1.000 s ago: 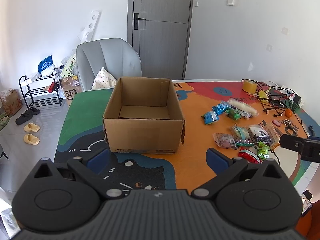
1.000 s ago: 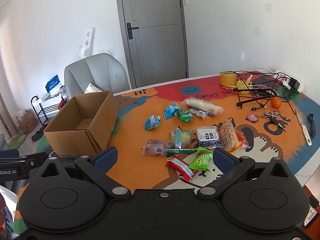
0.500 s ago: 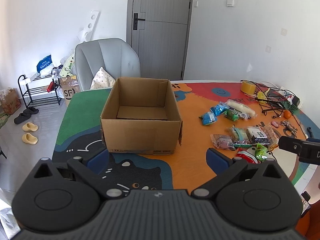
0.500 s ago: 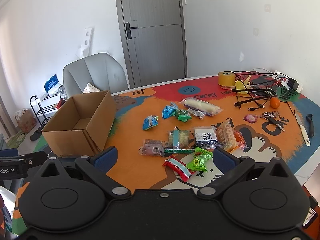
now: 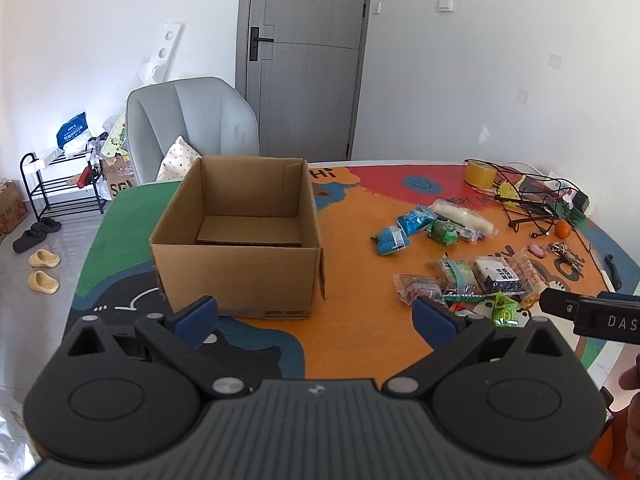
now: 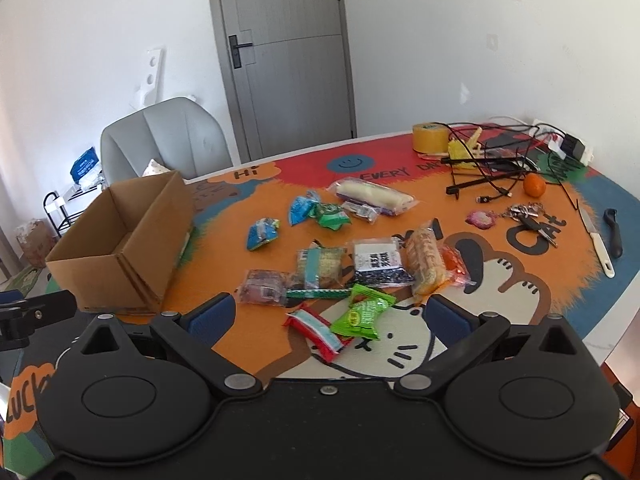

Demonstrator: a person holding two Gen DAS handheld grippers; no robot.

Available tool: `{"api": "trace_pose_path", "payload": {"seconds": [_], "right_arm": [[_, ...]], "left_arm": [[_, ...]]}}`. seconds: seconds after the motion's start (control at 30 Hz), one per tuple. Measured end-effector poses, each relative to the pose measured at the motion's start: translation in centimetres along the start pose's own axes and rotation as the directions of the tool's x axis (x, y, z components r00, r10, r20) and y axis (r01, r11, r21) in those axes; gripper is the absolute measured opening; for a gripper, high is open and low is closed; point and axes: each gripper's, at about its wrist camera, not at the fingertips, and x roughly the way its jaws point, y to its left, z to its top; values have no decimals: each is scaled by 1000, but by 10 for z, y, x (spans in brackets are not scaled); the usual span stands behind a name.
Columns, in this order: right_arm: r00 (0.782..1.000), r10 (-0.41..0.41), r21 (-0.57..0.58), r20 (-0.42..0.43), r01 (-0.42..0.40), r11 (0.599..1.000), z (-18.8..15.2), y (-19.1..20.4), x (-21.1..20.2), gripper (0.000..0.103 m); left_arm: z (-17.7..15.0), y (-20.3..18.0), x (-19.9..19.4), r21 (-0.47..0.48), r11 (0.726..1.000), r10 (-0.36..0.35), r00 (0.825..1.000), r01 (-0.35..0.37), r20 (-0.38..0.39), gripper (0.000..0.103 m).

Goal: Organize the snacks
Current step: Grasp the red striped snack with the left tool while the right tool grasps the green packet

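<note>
An open, empty cardboard box (image 5: 240,240) stands on the colourful table mat; it also shows in the right wrist view (image 6: 120,244). Several snack packets lie to its right: a green packet (image 6: 362,312), a red striped packet (image 6: 316,328), a white and black packet (image 6: 378,264), blue packets (image 6: 262,234) and a long pale roll (image 6: 374,196). My left gripper (image 5: 316,314) is open and empty, just in front of the box. My right gripper (image 6: 328,316) is open and empty, above the green and red packets near the table's front edge.
Cables, a wire rack (image 6: 492,156), a tape roll (image 6: 430,138), an orange (image 6: 534,186), keys (image 6: 528,216) and a knife (image 6: 598,240) lie at the right. A grey chair (image 5: 192,128) stands behind the table. A shoe rack (image 5: 60,192) and slippers are on the floor at left.
Both grippers have shifted slightly; the box and snacks appear a little lower and nearer in view. Nothing was taken hold of or let go.
</note>
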Motion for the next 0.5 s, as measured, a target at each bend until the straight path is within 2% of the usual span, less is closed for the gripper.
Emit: {"api": "trace_pose_path", "payload": {"seconds": [0.27,0.5], "right_arm": [[1000,-3,28,-20,4,1000,-5,-26,17,103],[999,30,40,-33,-29,999,-10,-37,31,103]], "left_arm": [[0,-21,17,5,1000,-21,999,20,32,103],[-5,-37,33,23,998,-59,998,58,38,102]]}}
